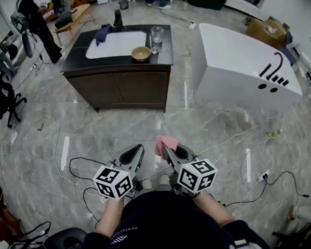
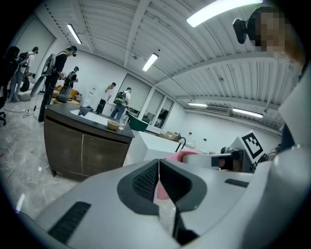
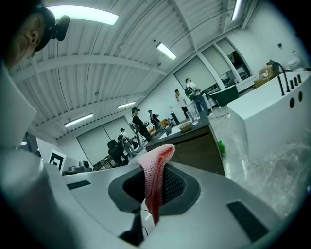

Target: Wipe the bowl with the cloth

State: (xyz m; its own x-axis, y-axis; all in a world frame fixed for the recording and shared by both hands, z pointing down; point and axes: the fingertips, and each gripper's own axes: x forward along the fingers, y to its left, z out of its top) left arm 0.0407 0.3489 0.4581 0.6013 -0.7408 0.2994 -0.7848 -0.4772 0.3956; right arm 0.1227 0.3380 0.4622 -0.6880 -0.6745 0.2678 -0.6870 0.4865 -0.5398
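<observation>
Grey marbled floor [image 1: 119,133], crossed by loose black and white cables [image 1: 69,167], fills most of the head view; a dark desk [image 1: 117,87] with a white inset top stands at the far side.

The pink knitted cloth [image 1: 167,142] is clamped between the jaws of the right gripper [image 1: 166,149], low in the head view and just in front of the person. In the right gripper view the cloth [image 3: 156,155] is seen pinched by the closed jaws of the right gripper [image 3: 154,170], with a rounded fold standing above the tips and a tail hanging below them. Part of the same cloth [image 2: 181,155] appears beyond the jaws in the left gripper view.

The left gripper [image 1: 138,149] is held just beside the right one. Its jaws are seen in the left gripper view to be pressed together at the tips of the left gripper [image 2: 158,166], with nothing between them.

The bowl [image 1: 141,54], tan in colour, is set on the near edge of the desk, well apart from both grippers. It is also visible in the left gripper view [image 2: 113,125] and the right gripper view [image 3: 185,126]. A clear glass [image 1: 156,35] stands just beside the bowl, and a dark blue rag [image 1: 103,33] lies at the far left of the white top.

A white tub [image 1: 241,70] with a black tap [image 1: 276,64] is placed to the right of the desk. Several people [image 2: 58,78] are seen standing behind the desk.
</observation>
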